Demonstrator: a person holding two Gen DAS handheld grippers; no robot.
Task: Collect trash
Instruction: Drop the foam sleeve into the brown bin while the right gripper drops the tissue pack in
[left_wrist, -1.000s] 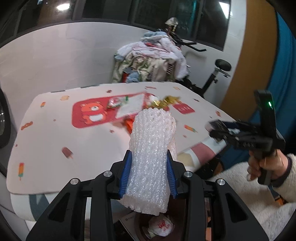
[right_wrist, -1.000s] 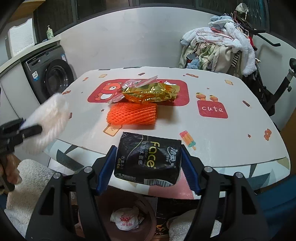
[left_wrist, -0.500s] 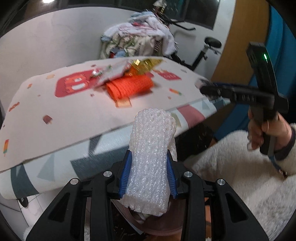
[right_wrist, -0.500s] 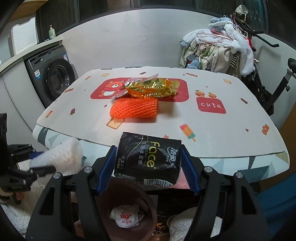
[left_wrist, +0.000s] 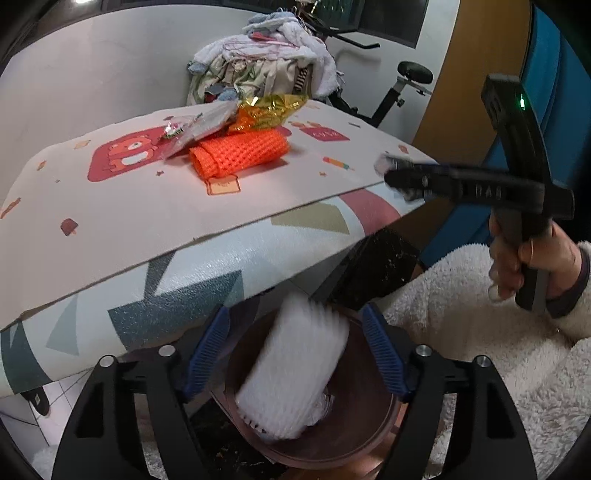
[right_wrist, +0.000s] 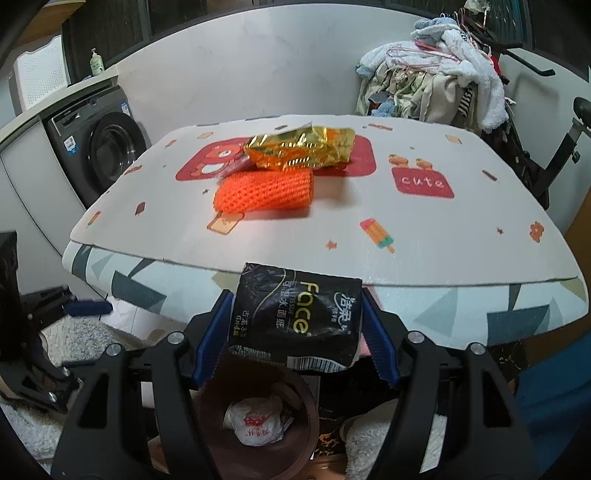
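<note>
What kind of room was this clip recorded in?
Most likely a lived-in home, perhaps a laundry or utility corner: a front-loading washing machine stands by the wall, clothes are heaped on a rack, and an exercise bike stands behind the cartoon-print table.

Both wrist views look steeply down, close over the brown bin (left_wrist: 369, 435), sharing the table (right_wrist: 443, 236) edge

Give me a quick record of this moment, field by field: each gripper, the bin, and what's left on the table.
left gripper: jaws opening, pads clear of the white foam sleeve, which is blurred over the bin
right gripper: shut on black tissue pack
bin: brown, below the table edge, crumpled white wrapper inside
table: orange foam net, gold foil bag
</note>
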